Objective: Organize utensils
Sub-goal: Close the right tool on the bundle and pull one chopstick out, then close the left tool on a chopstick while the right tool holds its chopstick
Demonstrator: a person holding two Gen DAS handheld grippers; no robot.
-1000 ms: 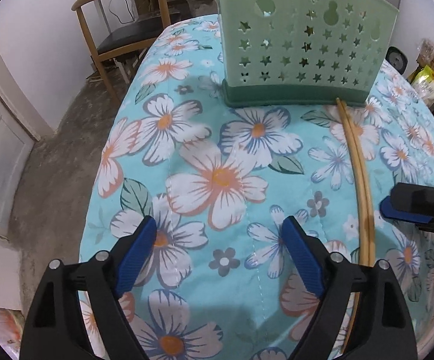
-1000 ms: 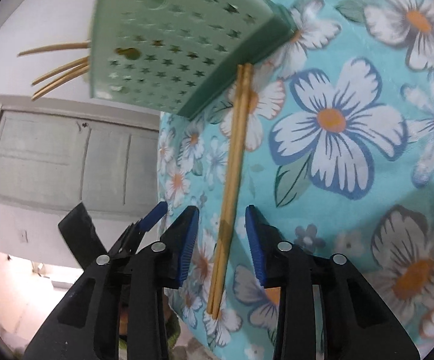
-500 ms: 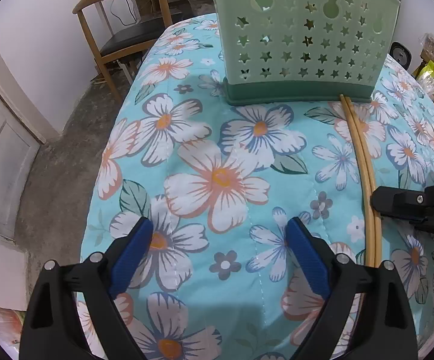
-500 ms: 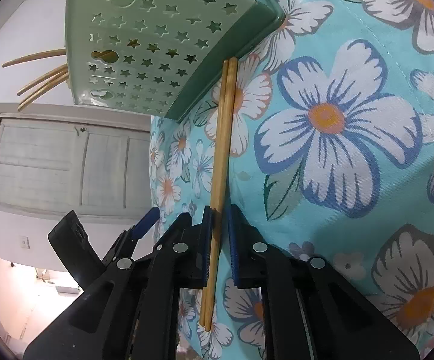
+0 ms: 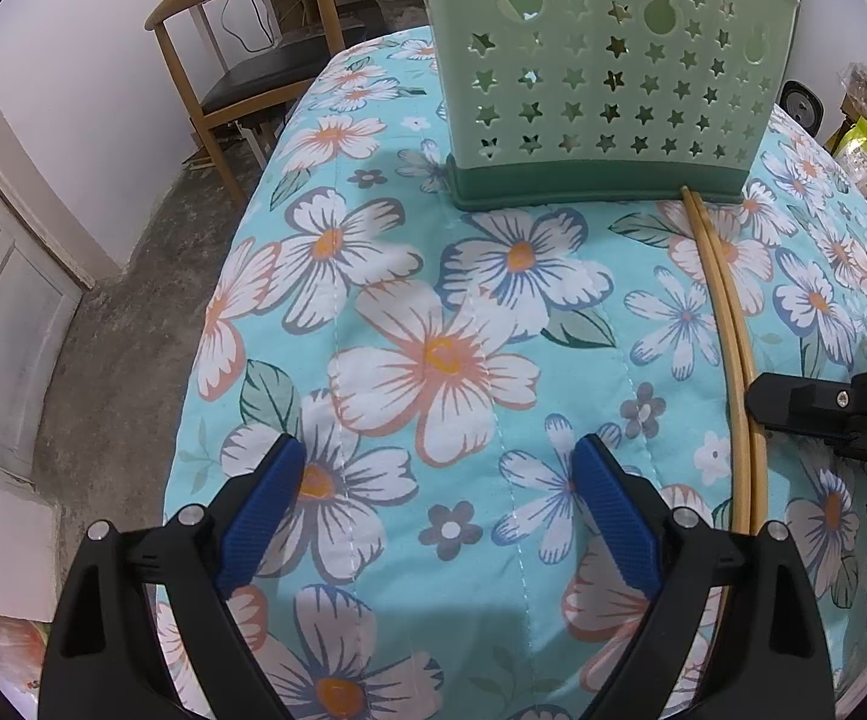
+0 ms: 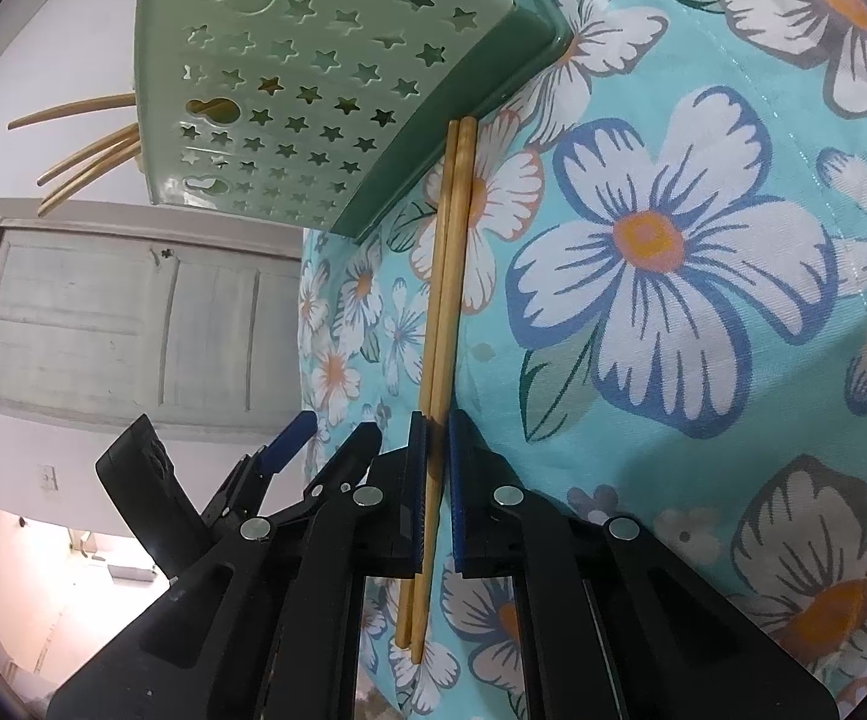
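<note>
The right tool (image 6: 433,456) has just closed on the pair of light bamboo chopsticks (image 6: 446,276) lying on the floral-clothed surface (image 6: 703,360); the left tool (image 5: 439,504) hovers open.

Left wrist view: steeply downward over the floral turquoise cloth on the worktop (image 5: 445,360), pale green star-perforated plastic basket (image 5: 607,78) at twelve o'clock. Right wrist view: rolled sideways, nearer. Shared: basket, pair of bamboo chopsticks (image 6: 448,276).

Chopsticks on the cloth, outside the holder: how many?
2. The pair of chopsticks lies side by side, far tips at the green holder base, clamped in the right gripper.
</note>
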